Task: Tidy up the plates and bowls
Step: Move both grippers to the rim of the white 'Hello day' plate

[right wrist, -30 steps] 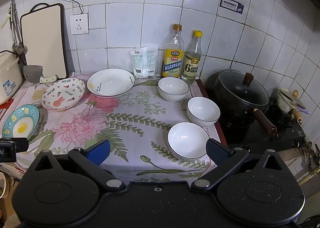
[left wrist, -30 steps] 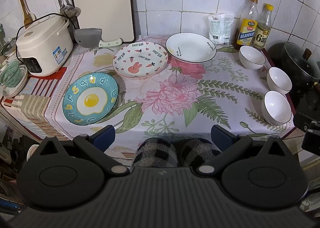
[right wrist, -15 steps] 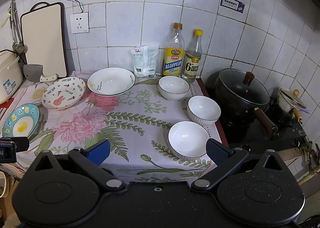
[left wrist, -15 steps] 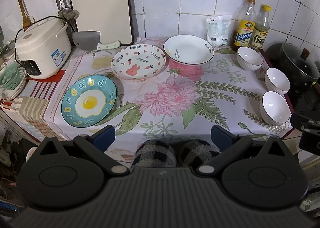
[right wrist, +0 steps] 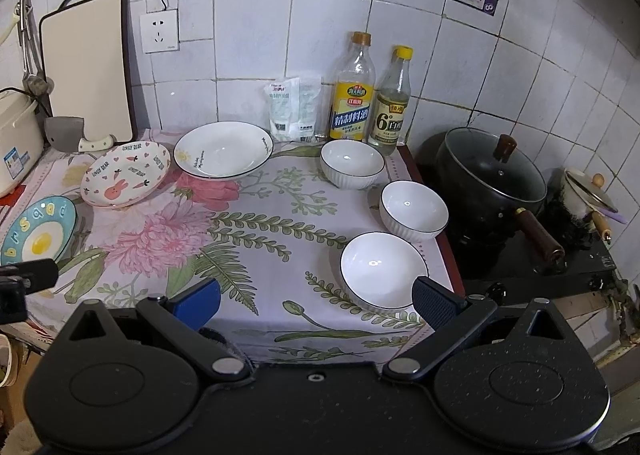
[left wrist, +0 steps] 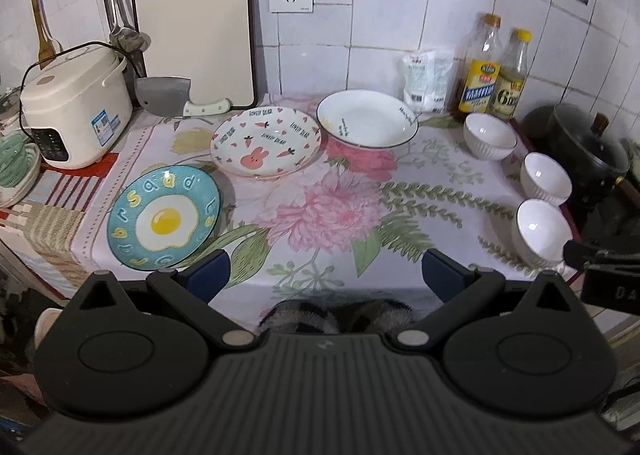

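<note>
Kitchen counter [left wrist: 320, 239] at the outset of sorting: three plates [left wrist: 266, 141] lie apart along the left and back, and three white bowls [right wrist: 414, 209] stand singly down the right edge, none stacked. The left gripper [left wrist: 324, 269] and right gripper [right wrist: 316, 301] hover at the near edge, fingers spread wide and empty. Against the earlier frames, both views have shifted only slightly; no dish has moved.

A white rice cooker [left wrist: 76, 107] stands at the left of the floral tabletop [left wrist: 320, 211]. A cutting board [left wrist: 196, 23] leans on the tiled wall, a cleaver [left wrist: 168, 97] before it. Two bottles [right wrist: 352, 95] stand near a black pot [right wrist: 492, 171].
</note>
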`<action>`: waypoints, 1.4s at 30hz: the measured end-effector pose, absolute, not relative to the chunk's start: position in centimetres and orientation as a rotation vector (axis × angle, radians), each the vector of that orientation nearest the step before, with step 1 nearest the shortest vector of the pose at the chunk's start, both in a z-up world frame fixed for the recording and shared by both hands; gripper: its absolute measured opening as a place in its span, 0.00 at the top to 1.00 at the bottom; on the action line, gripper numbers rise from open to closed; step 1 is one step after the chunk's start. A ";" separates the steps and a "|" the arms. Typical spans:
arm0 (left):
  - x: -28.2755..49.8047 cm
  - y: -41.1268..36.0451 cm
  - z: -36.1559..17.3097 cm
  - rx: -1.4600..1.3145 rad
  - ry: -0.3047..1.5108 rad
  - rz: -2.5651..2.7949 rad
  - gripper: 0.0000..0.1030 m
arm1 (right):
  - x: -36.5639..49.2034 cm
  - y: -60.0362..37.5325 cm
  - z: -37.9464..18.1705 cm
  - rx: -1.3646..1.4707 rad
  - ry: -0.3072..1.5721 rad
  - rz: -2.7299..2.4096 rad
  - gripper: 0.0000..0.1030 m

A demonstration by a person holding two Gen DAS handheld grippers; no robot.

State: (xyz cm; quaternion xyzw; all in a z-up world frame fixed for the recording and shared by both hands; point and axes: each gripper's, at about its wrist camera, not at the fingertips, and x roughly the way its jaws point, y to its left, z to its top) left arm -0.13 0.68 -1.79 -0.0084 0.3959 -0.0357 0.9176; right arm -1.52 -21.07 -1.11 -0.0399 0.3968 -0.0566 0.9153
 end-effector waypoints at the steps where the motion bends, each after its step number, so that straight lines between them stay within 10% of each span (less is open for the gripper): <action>1: 0.0 0.8 -1.8 -0.027 0.810 -0.078 0.00 | -1.3 -21.1 -1.2 -0.083 0.824 -0.117 0.00; 20: 12.1 0.0 -2.6 -0.072 0.714 -0.085 0.07 | 9.5 -23.2 -2.9 0.276 0.574 0.155 0.00; 42: 28.3 -2.2 -15.4 -0.233 0.757 0.024 0.13 | 30.0 -22.6 -15.4 0.471 0.778 0.208 0.07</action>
